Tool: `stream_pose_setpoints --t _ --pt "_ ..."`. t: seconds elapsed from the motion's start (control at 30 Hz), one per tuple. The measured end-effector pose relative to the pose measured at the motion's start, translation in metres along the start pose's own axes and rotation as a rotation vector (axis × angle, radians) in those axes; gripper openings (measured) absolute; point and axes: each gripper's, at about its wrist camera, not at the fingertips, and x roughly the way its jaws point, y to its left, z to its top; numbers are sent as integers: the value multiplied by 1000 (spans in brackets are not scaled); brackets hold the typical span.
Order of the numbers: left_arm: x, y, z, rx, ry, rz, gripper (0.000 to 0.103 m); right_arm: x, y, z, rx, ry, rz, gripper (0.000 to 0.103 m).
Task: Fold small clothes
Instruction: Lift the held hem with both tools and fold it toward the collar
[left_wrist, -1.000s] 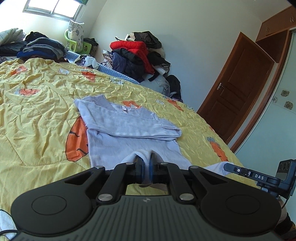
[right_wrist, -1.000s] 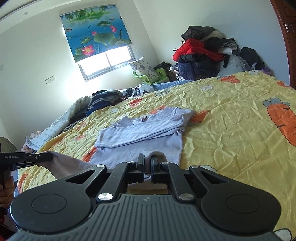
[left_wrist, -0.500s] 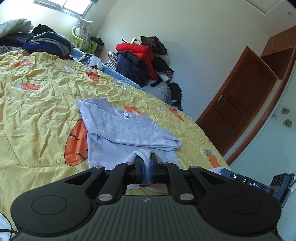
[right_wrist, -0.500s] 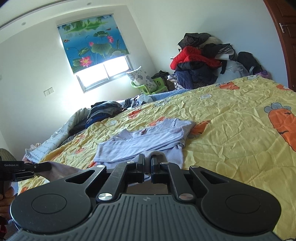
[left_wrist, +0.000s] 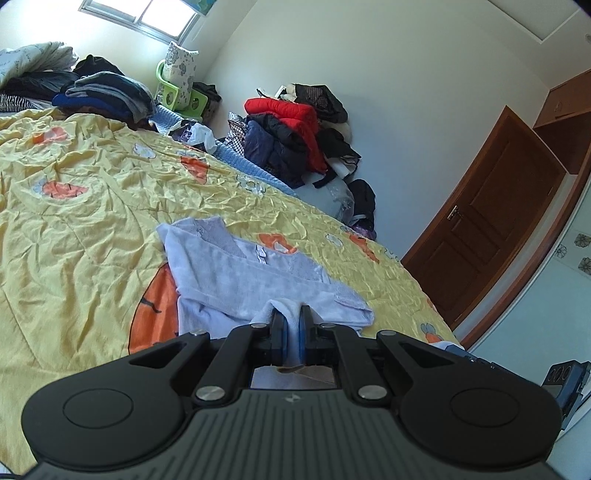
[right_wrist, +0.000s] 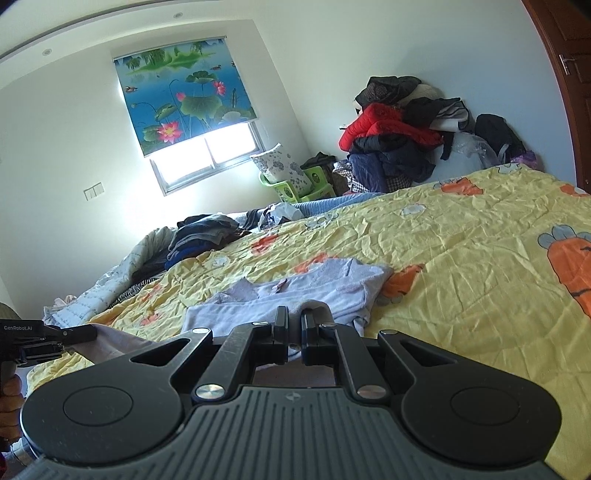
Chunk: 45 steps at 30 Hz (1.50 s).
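Both claws raised hem higher | left claw (left_wrist: 291, 325) | right claw (right_wrist: 294, 325) | shirt (left_wrist: 251, 280)

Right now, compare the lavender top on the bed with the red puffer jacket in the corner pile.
The lavender top lies spread on the yellow bedspread; the red puffer jacket sits crumpled in a heap. The top is thin and pale, the jacket bulky and bright. Both grippers, left and right, pinch the top; nothing holds the jacket.
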Motion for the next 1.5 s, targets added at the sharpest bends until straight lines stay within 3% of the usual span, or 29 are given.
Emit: stream_pose_setpoints --t 1.03,1.5 --pt "97 16 73 4 6 72 6 114 -36 44 94 -30 -23 11" --pt "151 32 95 5 37 112 6 175 -61 55 163 20 -32 11"
